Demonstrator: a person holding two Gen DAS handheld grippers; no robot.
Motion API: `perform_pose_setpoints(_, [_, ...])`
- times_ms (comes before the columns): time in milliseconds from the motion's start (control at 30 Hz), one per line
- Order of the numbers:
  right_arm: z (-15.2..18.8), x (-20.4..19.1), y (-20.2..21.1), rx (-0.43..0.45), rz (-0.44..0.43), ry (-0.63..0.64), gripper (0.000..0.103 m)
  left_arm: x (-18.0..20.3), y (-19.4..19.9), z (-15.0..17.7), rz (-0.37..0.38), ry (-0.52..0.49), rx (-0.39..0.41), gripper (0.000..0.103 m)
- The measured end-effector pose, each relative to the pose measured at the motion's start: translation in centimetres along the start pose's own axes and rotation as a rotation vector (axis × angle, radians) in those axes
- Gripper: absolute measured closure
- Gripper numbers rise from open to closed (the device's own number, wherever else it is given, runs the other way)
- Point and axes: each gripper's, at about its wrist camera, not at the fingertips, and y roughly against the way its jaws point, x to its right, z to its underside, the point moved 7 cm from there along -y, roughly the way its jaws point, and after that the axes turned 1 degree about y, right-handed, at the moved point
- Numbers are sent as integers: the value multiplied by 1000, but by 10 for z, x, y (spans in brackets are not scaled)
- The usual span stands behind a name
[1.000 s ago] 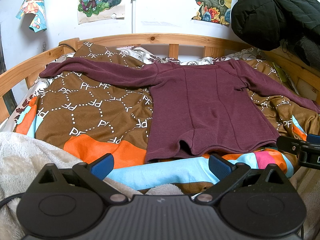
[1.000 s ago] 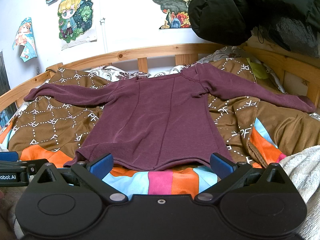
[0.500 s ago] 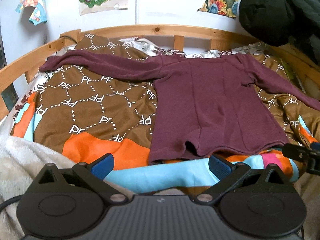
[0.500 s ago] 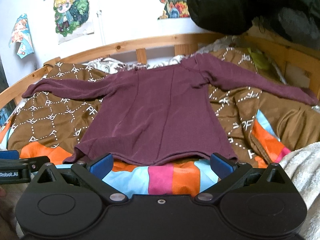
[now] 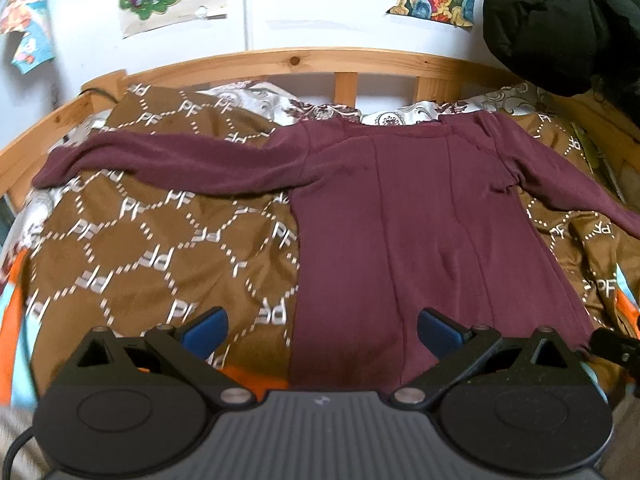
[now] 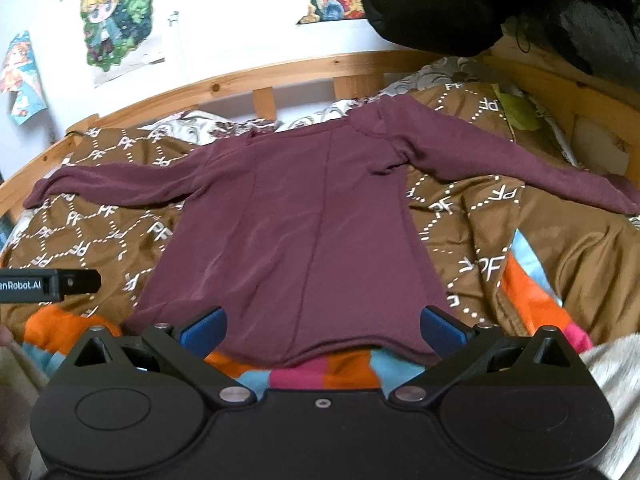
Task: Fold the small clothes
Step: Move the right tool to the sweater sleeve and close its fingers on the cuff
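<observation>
Left hand-held gripper (image 5: 320, 330) wide apart, holding nothing, above shirt's bottom left corner. Right hand-held gripper (image 6: 322, 330) wide apart too, nothing held, just before bottom hem. Side of left one reads "enRobot.AI" in right view. Dark red long-sleeve shirt (image 6: 296, 232) lies flat on bed, sleeves spread out both ways, hem a bit wavy. Brown blanket (image 5: 160, 240) under it shows white "PF" letters many times; blanket bare on both sides of shirt. Wooden bed rail (image 5: 304, 60) behind. Cartoon posters (image 6: 112, 28) on wall. Black coat (image 6: 480, 0) hangs top right.
</observation>
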Motion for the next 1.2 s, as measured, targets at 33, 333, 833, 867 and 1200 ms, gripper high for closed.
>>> perform_pose_setpoints(33, [-3, 3, -3, -2, 5, -10, 0, 2, -6, -4, 3, -5, -2, 1])
perform_pose_setpoints(333, [-39, 42, -31, 25, 61, -82, 0, 21, -68, -41, 25, -48, 10, 1])
perform_pose_setpoints(833, [-69, 230, -69, 197, 281, -695, 0, 10, -116, -17, 75, 55, -77, 1])
perform_pose_setpoints(867, [-71, 241, -73, 216, 303, -713, 0, 9, -116, -17, 76, 63, -79, 1])
perform_pose_setpoints(1200, [-77, 305, -101, 290, 563, -761, 10, 17, -127, -10, 107, 67, -136, 1])
